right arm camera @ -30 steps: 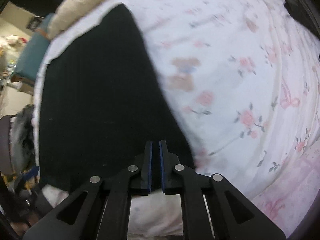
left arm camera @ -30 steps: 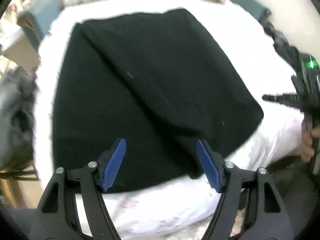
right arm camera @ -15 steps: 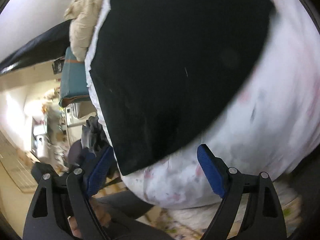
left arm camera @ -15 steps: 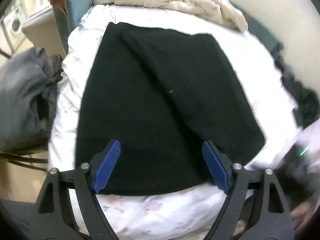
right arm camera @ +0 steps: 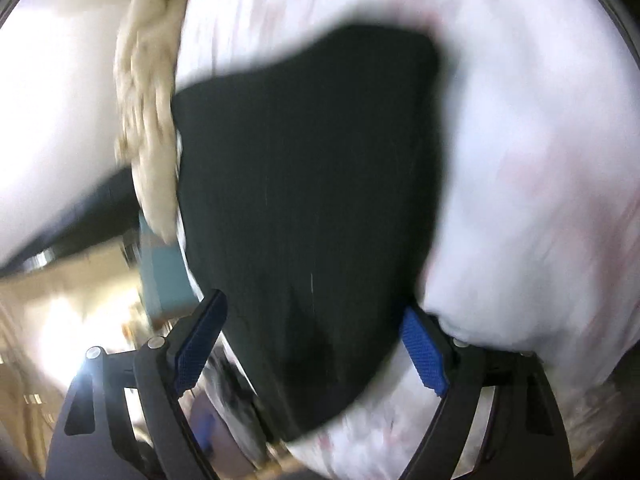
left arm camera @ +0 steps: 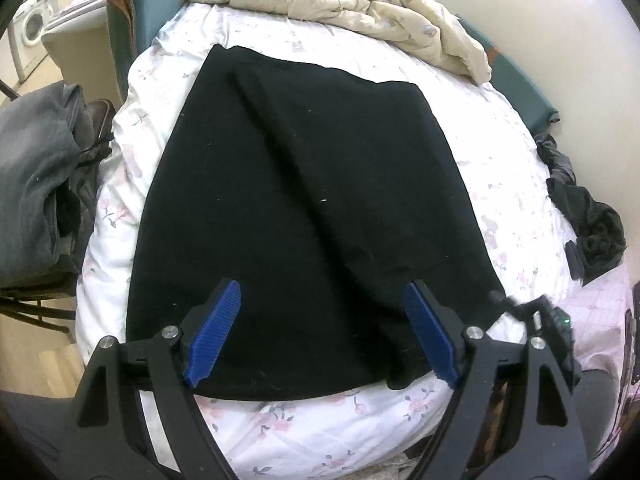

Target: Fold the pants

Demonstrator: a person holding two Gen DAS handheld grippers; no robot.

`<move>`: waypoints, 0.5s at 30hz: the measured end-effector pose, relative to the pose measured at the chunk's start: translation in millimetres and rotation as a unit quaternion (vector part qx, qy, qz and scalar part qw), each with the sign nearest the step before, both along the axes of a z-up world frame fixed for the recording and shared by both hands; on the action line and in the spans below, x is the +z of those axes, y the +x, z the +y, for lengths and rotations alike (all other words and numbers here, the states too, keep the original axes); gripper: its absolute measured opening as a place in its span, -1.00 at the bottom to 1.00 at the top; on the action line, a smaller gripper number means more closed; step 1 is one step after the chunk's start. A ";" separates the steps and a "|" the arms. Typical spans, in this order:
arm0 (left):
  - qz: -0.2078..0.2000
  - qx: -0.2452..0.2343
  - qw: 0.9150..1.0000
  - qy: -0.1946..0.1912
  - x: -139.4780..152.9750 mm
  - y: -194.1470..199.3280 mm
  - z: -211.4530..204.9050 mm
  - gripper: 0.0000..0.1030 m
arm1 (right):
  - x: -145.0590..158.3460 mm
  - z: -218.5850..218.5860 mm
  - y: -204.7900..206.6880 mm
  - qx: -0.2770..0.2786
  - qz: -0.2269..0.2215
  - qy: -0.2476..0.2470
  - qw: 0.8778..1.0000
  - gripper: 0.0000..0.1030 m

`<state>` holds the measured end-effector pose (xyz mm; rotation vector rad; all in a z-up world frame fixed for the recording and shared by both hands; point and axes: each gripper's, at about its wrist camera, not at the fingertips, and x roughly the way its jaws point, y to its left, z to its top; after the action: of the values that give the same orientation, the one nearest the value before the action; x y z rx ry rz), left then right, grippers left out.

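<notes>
- The black pants (left arm camera: 304, 208) lay flat on the floral-sheeted bed (left arm camera: 516, 216), folded lengthwise with one leg over the other.
- Judged partly done: crosswise folds remained.
- The left gripper (left arm camera: 322, 336) hung wide, empty, over the near edge.
- The right gripper (right arm camera: 312, 344) was narrowing slightly from wide, pads clear of the cloth.
</notes>
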<state>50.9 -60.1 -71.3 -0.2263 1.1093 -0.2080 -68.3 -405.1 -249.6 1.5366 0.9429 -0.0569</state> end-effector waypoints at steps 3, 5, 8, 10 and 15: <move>0.005 0.008 1.000 0.002 -4.3 1.5 2.2 0.59 | -1.1 -21.4 -1.7 -0.044 0.003 -0.020 0.999 0.64; 0.005 0.011 1.000 0.007 -7.4 3.1 3.2 0.59 | 2.5 -32.3 -0.7 -0.066 0.007 -0.051 0.996 0.54; -0.005 0.004 1.000 0.022 -6.4 5.7 1.1 0.59 | 0.8 -38.0 5.8 -0.060 0.006 -0.081 0.995 0.36; -0.024 0.005 0.999 0.035 -1.9 5.9 1.0 0.59 | 0.7 -31.6 11.2 -0.037 0.014 -0.094 0.995 -0.03; -0.016 0.010 0.999 0.040 -0.4 17.3 1.5 0.59 | 28.8 -24.3 18.5 0.004 -0.005 -0.162 0.987 -0.92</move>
<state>68.1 -58.7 -71.7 -0.1608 1.0803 -0.1491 -49.8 -429.4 -220.8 1.2309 0.8825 -0.1883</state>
